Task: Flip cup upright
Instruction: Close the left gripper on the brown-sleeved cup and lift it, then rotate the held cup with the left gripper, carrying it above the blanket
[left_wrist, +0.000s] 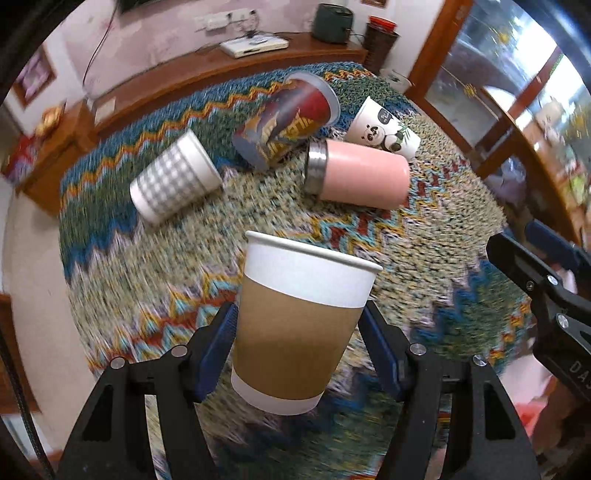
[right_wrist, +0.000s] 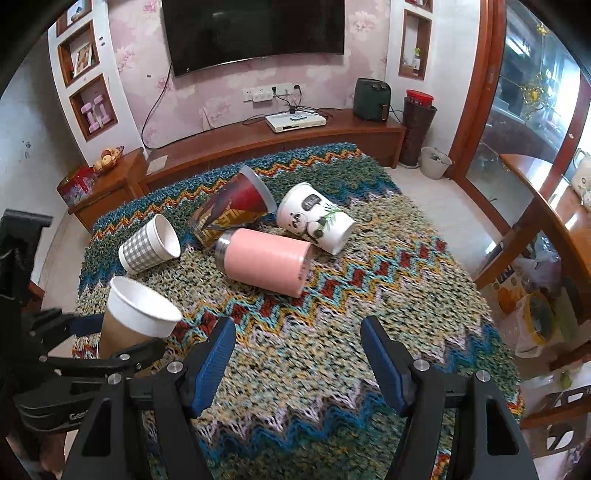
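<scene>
My left gripper (left_wrist: 297, 325) is shut on a white paper cup with a brown sleeve (left_wrist: 299, 325), held nearly upright, rim up, above the knitted cloth. The same cup (right_wrist: 136, 317) shows at the left of the right wrist view, tilted, with the left gripper's fingers (right_wrist: 110, 360) on it. My right gripper (right_wrist: 297, 354) is open and empty over the cloth; its body shows at the right edge of the left wrist view (left_wrist: 546, 295).
On the zigzag cloth (right_wrist: 369, 295) lie a checked cup (right_wrist: 149, 248), a pink steel tumbler (right_wrist: 266, 260), a panda cup (right_wrist: 314, 218) and a red printed cup (right_wrist: 234, 206), all on their sides. A wooden TV bench (right_wrist: 280, 142) stands behind; a wooden table (right_wrist: 546, 206) stands right.
</scene>
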